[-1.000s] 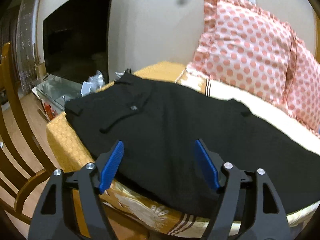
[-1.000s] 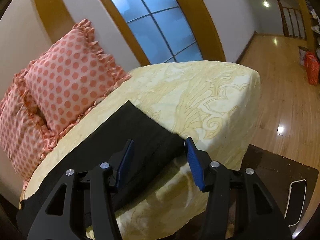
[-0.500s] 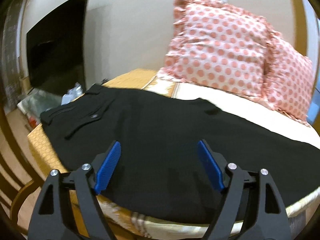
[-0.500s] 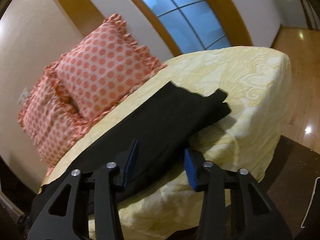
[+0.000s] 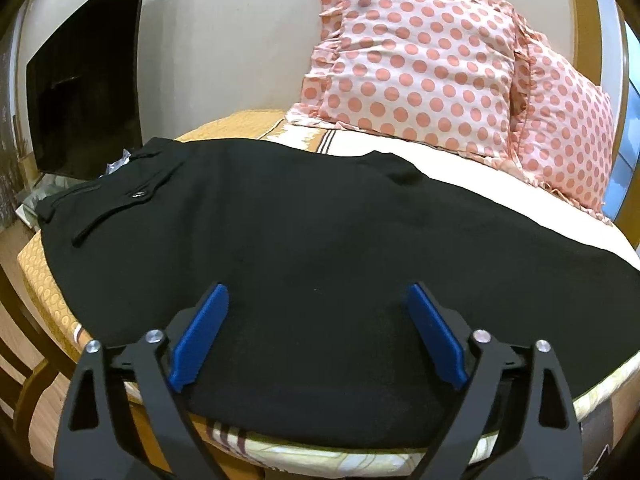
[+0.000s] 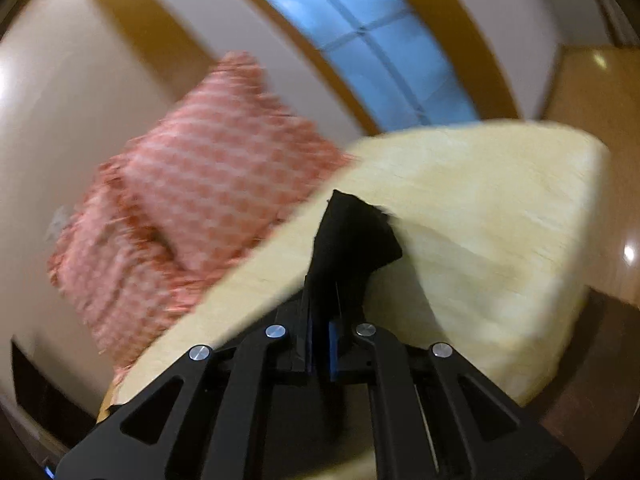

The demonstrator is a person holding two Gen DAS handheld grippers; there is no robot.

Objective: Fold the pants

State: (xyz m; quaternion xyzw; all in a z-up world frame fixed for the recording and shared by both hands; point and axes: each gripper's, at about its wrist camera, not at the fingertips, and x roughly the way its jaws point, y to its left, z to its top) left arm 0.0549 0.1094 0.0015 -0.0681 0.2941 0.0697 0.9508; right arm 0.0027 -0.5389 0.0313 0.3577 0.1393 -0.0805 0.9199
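Pants (image 5: 320, 240), black, are seen spread flat across the bed (image 5: 400, 446) directly ahead of and beneath the left gripper (image 5: 318, 334), whose blue pads (image 5: 200, 334) are held wide apart over the fabric near the bed's front edge, with nothing between them; the waistband with its button is noted ahead and to the left. The right gripper (image 6: 320, 344) is found clamped together on a bunched end of the pants (image 6: 352, 248), which is lifted above the yellow bed cover (image 6: 500, 220). Polka-dot pillows (image 5: 420, 64) are recorded beyond the pants, ahead and to the right of the left gripper; the right wrist view is blurred.
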